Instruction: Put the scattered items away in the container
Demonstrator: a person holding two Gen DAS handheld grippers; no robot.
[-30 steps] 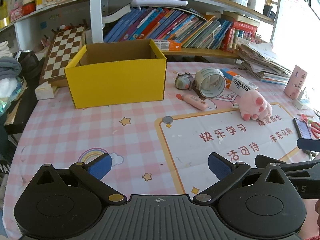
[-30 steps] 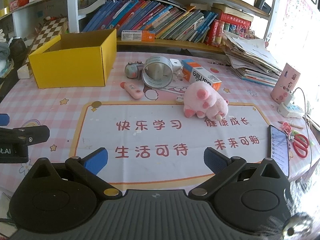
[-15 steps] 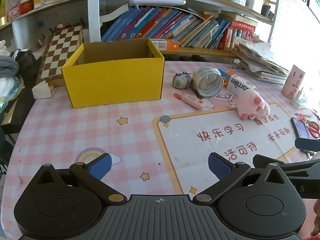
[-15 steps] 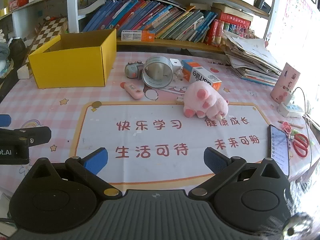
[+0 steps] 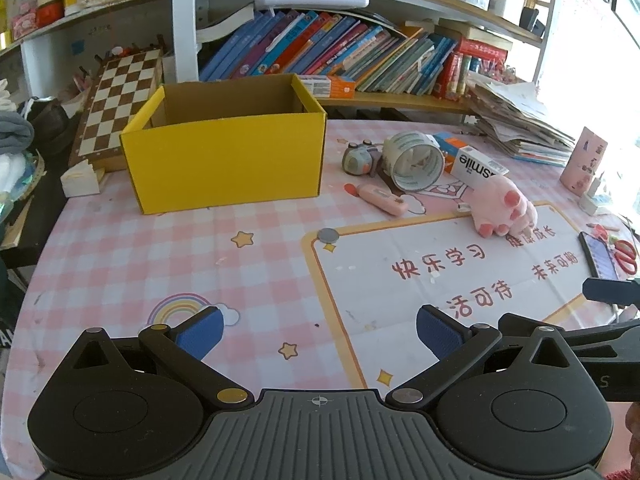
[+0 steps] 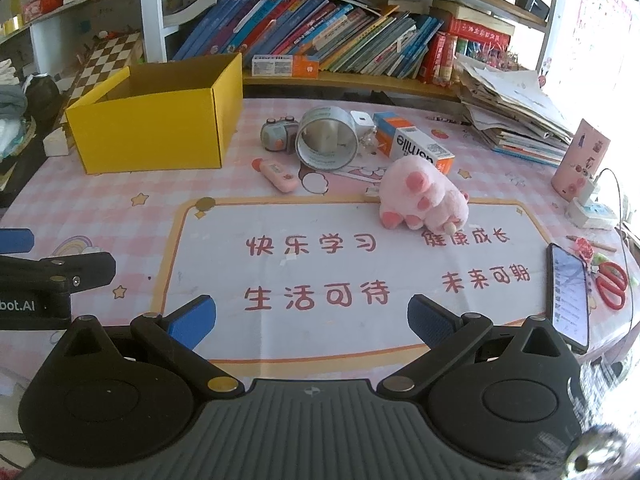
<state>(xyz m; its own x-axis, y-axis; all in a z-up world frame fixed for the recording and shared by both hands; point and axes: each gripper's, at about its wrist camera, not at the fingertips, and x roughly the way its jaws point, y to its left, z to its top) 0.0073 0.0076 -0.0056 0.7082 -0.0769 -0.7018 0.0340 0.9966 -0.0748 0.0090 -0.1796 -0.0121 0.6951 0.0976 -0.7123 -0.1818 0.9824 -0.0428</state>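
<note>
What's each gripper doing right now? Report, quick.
Left gripper: open, holding nothing, above the table.
Right gripper: open, holding nothing, above the mat.

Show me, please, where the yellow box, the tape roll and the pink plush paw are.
yellow box [image 5: 228, 164], left wrist view, on its front wall.
tape roll [image 6: 326, 120], right wrist view, on its outer band.
plush paw [image 6: 424, 196], right wrist view, on the middle of its pink body.
</note>
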